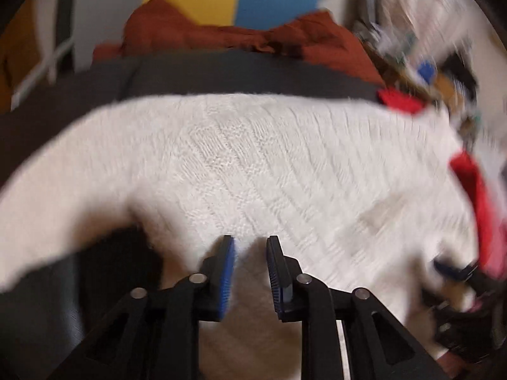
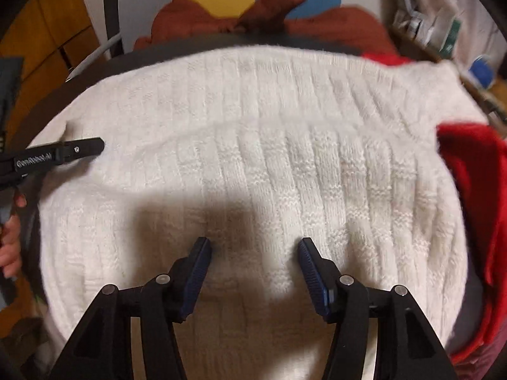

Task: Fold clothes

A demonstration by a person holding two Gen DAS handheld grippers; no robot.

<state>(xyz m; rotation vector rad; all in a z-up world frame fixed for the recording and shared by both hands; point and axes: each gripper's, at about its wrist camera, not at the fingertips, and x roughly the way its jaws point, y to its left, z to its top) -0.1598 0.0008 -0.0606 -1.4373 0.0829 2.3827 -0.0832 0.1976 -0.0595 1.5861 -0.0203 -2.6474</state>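
Note:
A white ribbed knit sweater (image 1: pixel 285 164) lies folded over itself on a dark surface (image 1: pixel 190 72), filling most of both views. My left gripper (image 1: pixel 250 247) is nearly closed, with a bunch of the sweater's near edge pinched between its blue pads. In the right wrist view the left gripper (image 2: pixel 84 148) reaches in from the left and rests on the sweater (image 2: pixel 285 158) at its left edge. My right gripper (image 2: pixel 255 247) hovers open just above the sweater's near middle, with only its shadow between the fingers.
A red garment (image 2: pixel 469 171) lies against the sweater's right side. A rust-brown garment (image 2: pixel 332 22) is heaped behind it. Cluttered shelves (image 2: pixel 437 28) stand at the far right. A person's hand (image 2: pixel 9 247) shows at the left edge.

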